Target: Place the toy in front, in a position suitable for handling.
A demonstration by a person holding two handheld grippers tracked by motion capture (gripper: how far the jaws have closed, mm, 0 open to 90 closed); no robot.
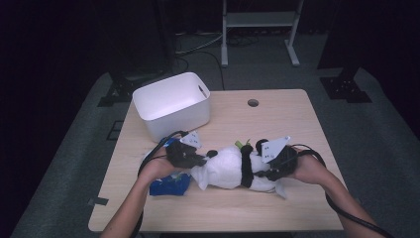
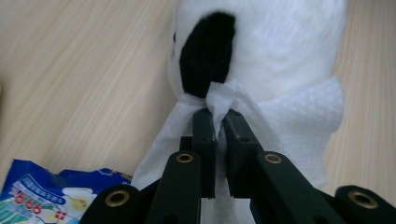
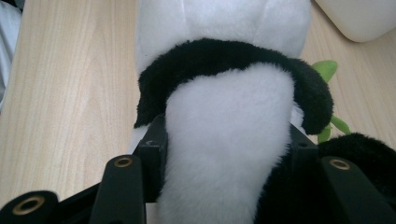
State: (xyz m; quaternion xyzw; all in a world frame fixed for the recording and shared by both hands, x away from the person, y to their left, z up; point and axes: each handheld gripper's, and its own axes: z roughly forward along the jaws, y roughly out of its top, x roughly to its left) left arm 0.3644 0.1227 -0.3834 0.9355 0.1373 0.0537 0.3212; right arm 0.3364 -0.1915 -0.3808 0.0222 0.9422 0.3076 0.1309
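Blue and shiny, a snack packet [image 1: 170, 184] lies on the wooden table [image 1: 297, 208] at the left, partly under the person's left hand [image 1: 157, 167]. Behind it, near the far left corner of the table, stands a white plastic bin [image 1: 173, 104]. The left gripper [image 1: 200, 160] points to the right, and its 2 black jaws are pressed tight together on a bunched bit of white tissue [image 2: 299, 116]. In the left gripper view, the tissue [image 2: 219, 100] sticks up between the jaws, right beside a black patch [image 2: 208, 51] on the white fur. The tissue lies spread on the table and touches the soft toy. In the middle of the table, near the front edge, lies a plush panda [image 1: 233, 166] on its side, long ways from left to right. It rests between the 2 grippers. A little green leaf [image 1: 240, 144] peeks out at its far side. At the right, the right gripper [image 1: 270, 173] hugs a fat white part of the panda [image 3: 224, 154], 1 jaw on each side, about half way closed. A black furry band [image 3: 219, 58] curves across the toy just past the jaws. The right hand [image 1: 307, 168] holds that gripper, and a black cable [image 1: 341, 208] trails back from it.
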